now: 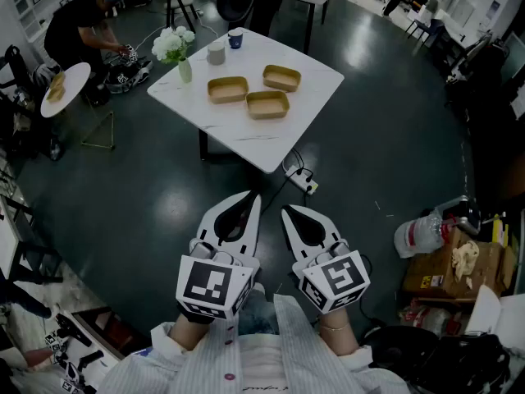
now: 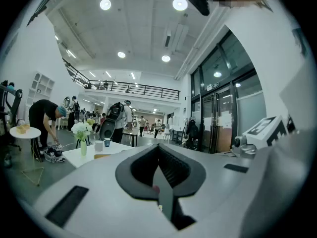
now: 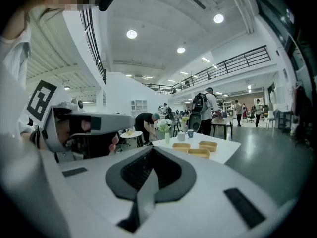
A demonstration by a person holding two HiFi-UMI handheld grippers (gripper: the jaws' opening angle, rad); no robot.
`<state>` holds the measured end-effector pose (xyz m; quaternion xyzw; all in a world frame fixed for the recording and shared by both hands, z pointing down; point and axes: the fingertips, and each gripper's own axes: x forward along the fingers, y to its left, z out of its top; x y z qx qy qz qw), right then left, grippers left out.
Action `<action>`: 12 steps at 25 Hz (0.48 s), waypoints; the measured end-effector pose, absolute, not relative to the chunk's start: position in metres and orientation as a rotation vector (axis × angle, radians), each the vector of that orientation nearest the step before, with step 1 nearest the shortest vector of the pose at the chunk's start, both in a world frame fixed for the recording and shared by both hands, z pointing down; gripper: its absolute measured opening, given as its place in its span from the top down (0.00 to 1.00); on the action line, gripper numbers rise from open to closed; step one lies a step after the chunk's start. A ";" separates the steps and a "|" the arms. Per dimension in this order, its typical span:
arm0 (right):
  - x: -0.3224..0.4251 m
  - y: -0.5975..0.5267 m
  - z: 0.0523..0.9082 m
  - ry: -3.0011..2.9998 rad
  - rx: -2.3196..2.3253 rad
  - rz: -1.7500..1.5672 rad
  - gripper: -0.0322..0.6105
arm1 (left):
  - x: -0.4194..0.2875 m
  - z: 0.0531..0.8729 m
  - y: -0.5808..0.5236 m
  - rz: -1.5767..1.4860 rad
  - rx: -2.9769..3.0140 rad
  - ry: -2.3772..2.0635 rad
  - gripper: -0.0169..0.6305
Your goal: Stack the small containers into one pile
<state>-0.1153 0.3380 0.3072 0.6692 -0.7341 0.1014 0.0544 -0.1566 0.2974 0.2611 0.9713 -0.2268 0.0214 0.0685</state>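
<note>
Far left: a person in dark clothes bends over beside a small round white side table. Next along, a square white tabletop on a dark polished floor. On its back-left corner is a bunch of white flowers in a pale green vase, then a grey cup and a blue cup close by. The task's 3 shallow tan rectangular containers sit grouped mid-table, each flat on the surface and none inside another: the left container, the front container just beside it toward the near edge, and the back container on the right. A white power strip lies on the floor below the table's near corner. Both tools are held low by the person's body, well apart from the table. The white left gripper has its jaws pressed together with nothing between them. The white right gripper, just beside it, is likewise closed and empty. Each carries its marker cube at the rear. Far right on the floor: a clear plastic jug next to a brown cardboard box.
</note>
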 end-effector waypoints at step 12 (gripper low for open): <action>-0.109 0.340 0.307 -2.281 2.025 0.310 0.93 | -0.158 0.257 0.296 0.054 2.928 -0.759 0.95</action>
